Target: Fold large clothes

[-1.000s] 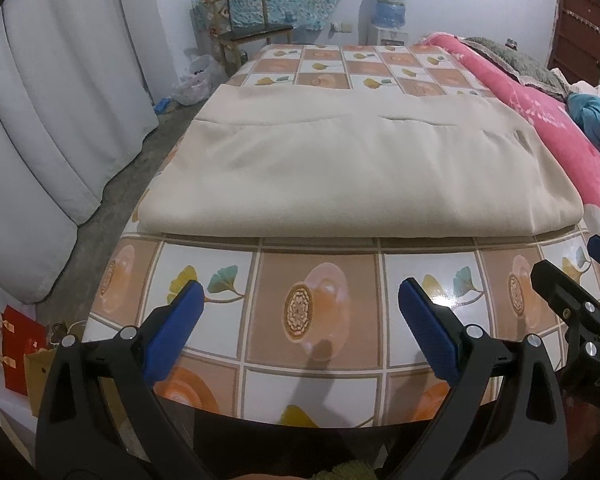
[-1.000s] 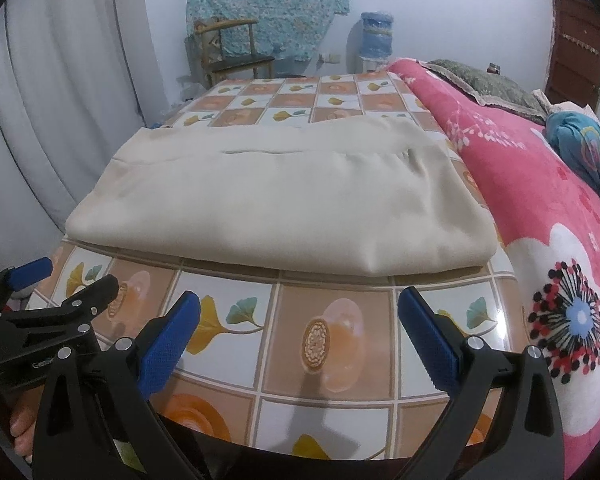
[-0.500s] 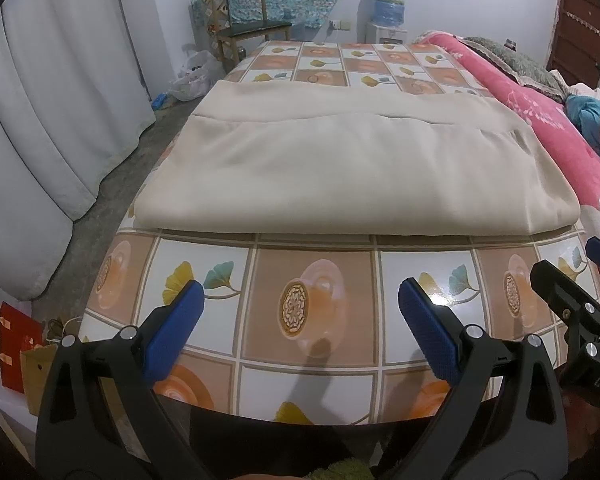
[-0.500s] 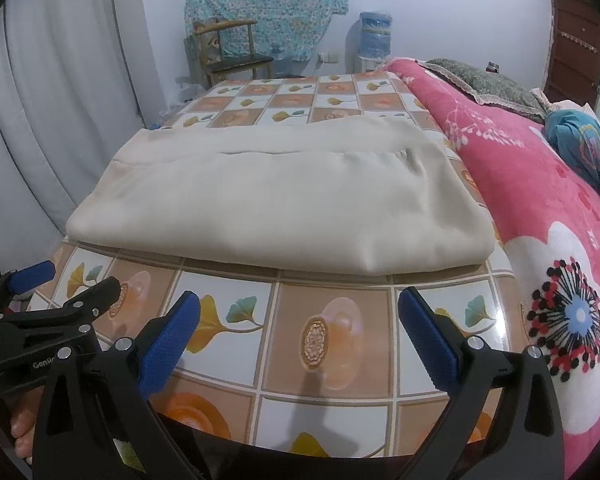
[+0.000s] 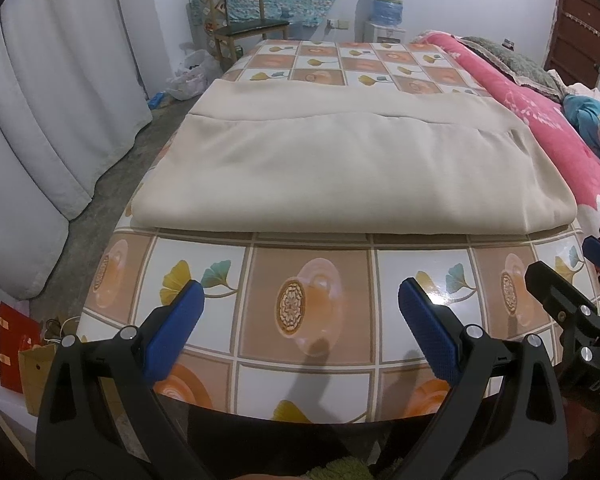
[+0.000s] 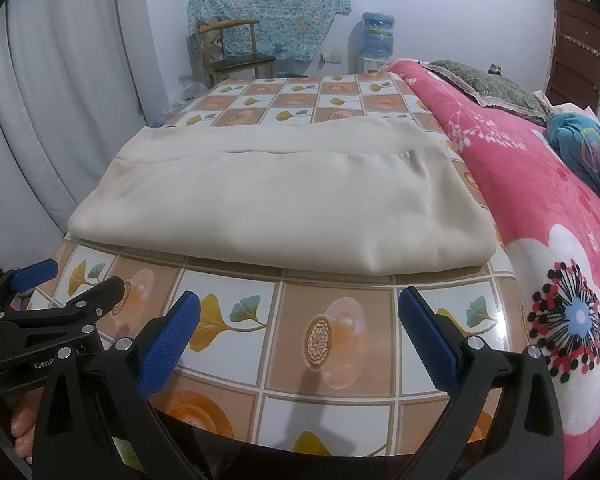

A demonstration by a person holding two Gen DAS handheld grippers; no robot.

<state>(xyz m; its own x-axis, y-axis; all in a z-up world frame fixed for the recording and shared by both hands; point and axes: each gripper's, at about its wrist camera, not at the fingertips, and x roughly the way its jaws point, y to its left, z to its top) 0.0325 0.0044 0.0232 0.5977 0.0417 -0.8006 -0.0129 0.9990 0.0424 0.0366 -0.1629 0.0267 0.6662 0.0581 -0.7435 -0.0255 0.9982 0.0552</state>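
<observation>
A large beige cloth (image 5: pixel 352 168) (image 6: pixel 284 204) lies folded into a wide rectangle on the patterned tabletop (image 5: pixel 308 308) (image 6: pixel 332 328), its folded edge toward me. My left gripper (image 5: pixel 300 320) hovers open over the table's near edge, short of the cloth, with nothing between its blue pads. My right gripper (image 6: pixel 300 328) is open too, at the same near edge, empty. The right gripper also shows at the right edge of the left wrist view (image 5: pixel 572 280), and the left gripper at the left edge of the right wrist view (image 6: pixel 48 292).
A pink flowered blanket (image 6: pixel 548 240) covers the bed along the table's right side. White curtains (image 5: pixel 40 120) hang at the left over a bare floor strip. A wooden chair (image 5: pixel 244 28) and water dispenser (image 5: pixel 386 4) stand at the far wall. Paper bags (image 5: pixel 16 352) sit low left.
Both grippers have crept slightly forward toward the cloth's near edge; the cloth itself has not moved and both grippers stay open.
</observation>
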